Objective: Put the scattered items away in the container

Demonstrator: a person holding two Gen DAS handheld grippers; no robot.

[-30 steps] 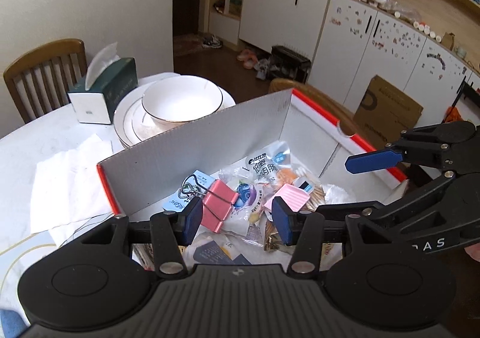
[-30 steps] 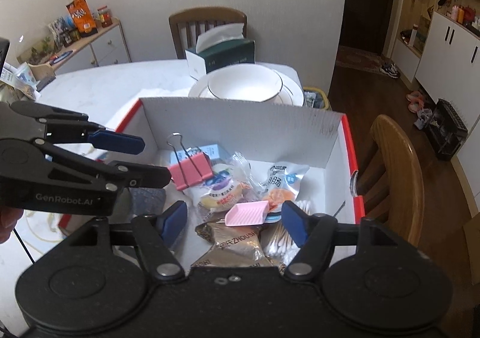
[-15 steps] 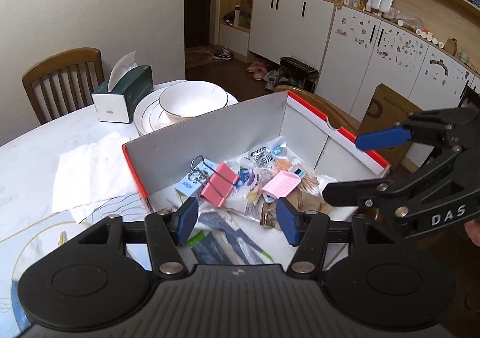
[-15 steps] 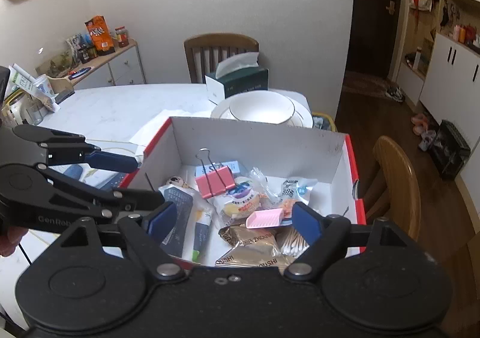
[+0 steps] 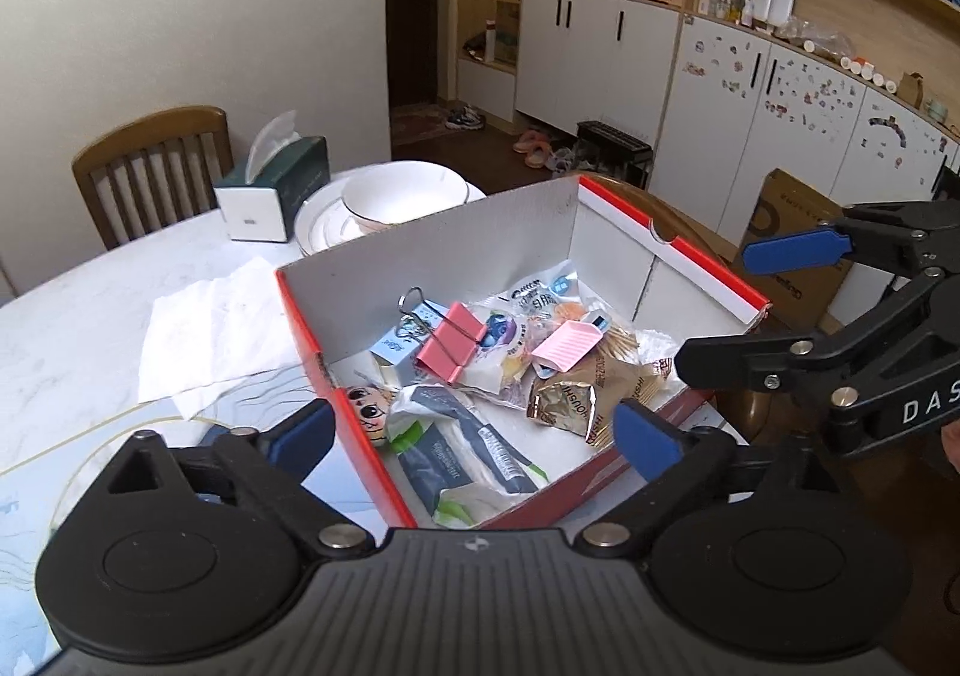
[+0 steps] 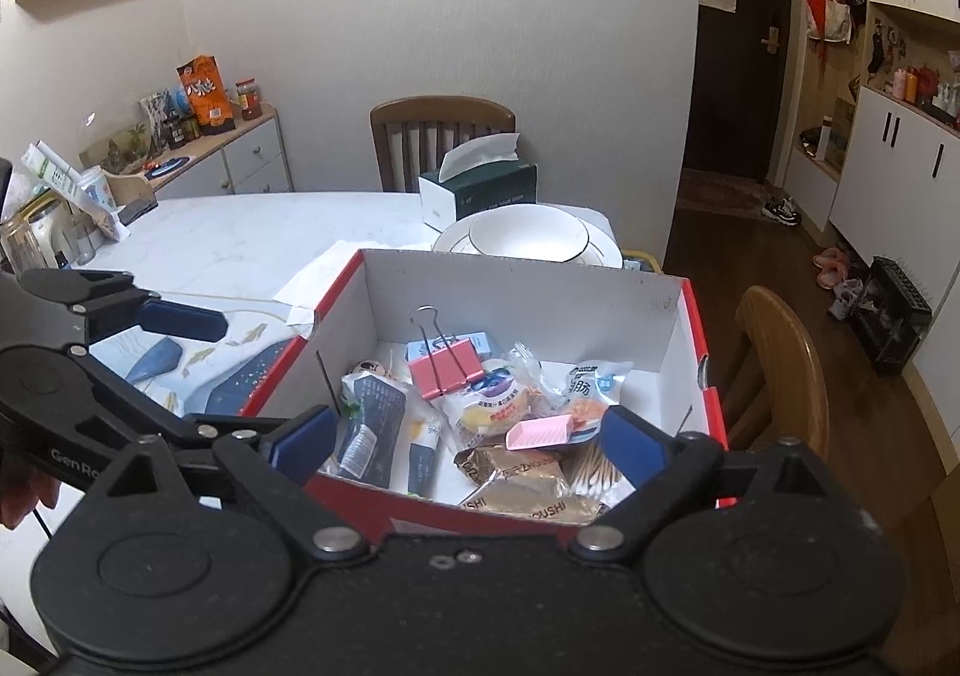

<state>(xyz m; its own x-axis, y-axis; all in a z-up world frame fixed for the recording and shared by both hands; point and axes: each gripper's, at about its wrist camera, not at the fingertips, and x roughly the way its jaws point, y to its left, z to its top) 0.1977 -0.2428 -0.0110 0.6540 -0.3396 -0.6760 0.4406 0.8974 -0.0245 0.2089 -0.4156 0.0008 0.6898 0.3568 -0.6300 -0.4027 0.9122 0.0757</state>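
A red-and-white cardboard box (image 5: 678, 250) (image 6: 522, 280) stands on the table. It holds a pink binder clip (image 5: 450, 340) (image 6: 447, 367), a small pink clip (image 5: 567, 343) (image 6: 540, 432), brown snack packets (image 5: 570, 400) (image 6: 516, 472), dark wipe packets (image 5: 462, 448) (image 6: 372, 418) and other sachets. My left gripper (image 5: 477, 433) (image 6: 240, 370) hovers over the box's near left corner; its jaws are opening with nothing gripped. Above the near right rim, my right gripper (image 6: 468, 439) (image 5: 720, 307) has its jaws opening too, and they are empty.
Behind the box are a white bowl on plates (image 5: 402, 196) (image 6: 528, 238), a green tissue box (image 5: 273, 190) (image 6: 480, 190) and a paper napkin (image 5: 210, 328). Wooden chairs (image 6: 780, 370) (image 5: 156, 166) stand around the table. Jars and packets (image 6: 54, 214) crowd the far left edge.
Both grippers have drawn back and upward from the inside of the box to its near rim, and both pairs of jaws have spread much wider.
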